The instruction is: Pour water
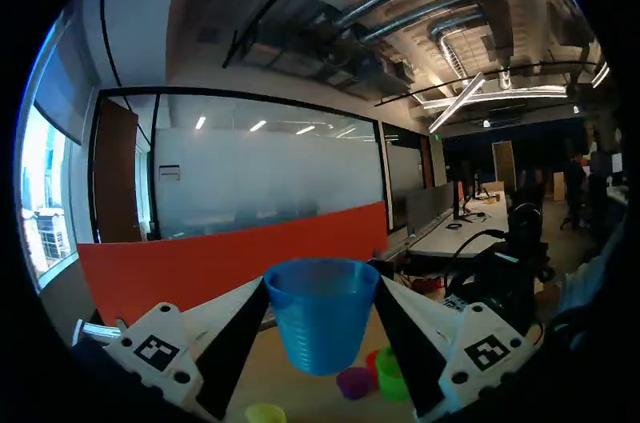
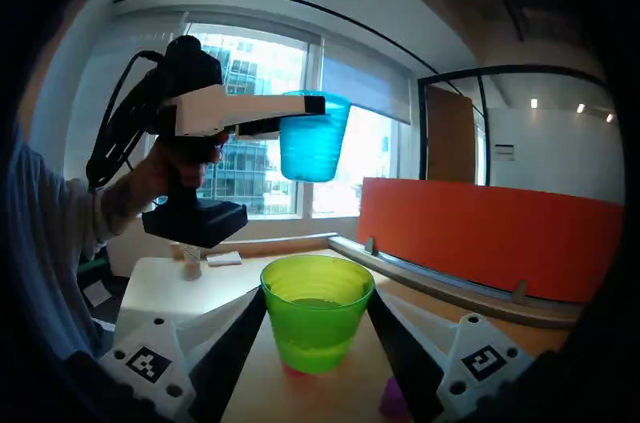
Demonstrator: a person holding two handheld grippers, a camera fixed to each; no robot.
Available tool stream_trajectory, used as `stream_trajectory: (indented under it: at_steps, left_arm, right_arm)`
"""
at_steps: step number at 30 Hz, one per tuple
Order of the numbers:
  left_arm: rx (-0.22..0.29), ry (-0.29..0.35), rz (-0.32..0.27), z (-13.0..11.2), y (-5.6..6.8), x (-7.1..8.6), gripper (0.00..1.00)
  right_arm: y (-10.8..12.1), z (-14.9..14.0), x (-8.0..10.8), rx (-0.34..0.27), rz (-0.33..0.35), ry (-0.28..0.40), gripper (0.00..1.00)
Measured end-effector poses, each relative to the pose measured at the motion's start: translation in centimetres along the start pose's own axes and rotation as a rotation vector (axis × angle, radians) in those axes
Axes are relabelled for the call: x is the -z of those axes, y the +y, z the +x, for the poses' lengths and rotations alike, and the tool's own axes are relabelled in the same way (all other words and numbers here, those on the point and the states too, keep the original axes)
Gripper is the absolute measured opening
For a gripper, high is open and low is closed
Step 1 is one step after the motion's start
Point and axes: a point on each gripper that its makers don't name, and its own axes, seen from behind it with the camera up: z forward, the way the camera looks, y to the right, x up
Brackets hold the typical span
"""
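Observation:
In the left gripper view my left gripper (image 1: pixel 322 319) is shut on a translucent blue cup (image 1: pixel 322 313), held upright well above the wooden table (image 1: pixel 320 399). The right gripper view shows my right gripper (image 2: pixel 318 319) shut on a translucent green cup (image 2: pixel 317 313) with some liquid in its bottom, upright just over the table (image 2: pixel 320 391). Higher up and farther off in that view, the left gripper (image 2: pixel 308 111), held by a hand (image 2: pixel 172 163), carries the blue cup (image 2: pixel 312 139) above the green cup.
Small cups stand on the table below the blue cup: purple (image 1: pixel 354 382), green (image 1: pixel 390 375), red (image 1: pixel 372 359) and yellow-green (image 1: pixel 265 413). An orange partition (image 2: pixel 496 231) runs along the table's far side. Desks (image 1: pixel 464 231) lie beyond; windows (image 2: pixel 248 143) behind.

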Motion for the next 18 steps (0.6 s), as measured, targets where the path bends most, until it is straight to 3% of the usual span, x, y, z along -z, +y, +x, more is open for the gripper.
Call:
stream_trajectory:
  at_steps: [18]
  left_arm:
    - [0.011,-0.111,0.001,-4.6,-0.5,1.1,0.89]
  right_arm:
    - [0.9,-0.5,0.9,-0.021,-0.025,-0.024,0.90]
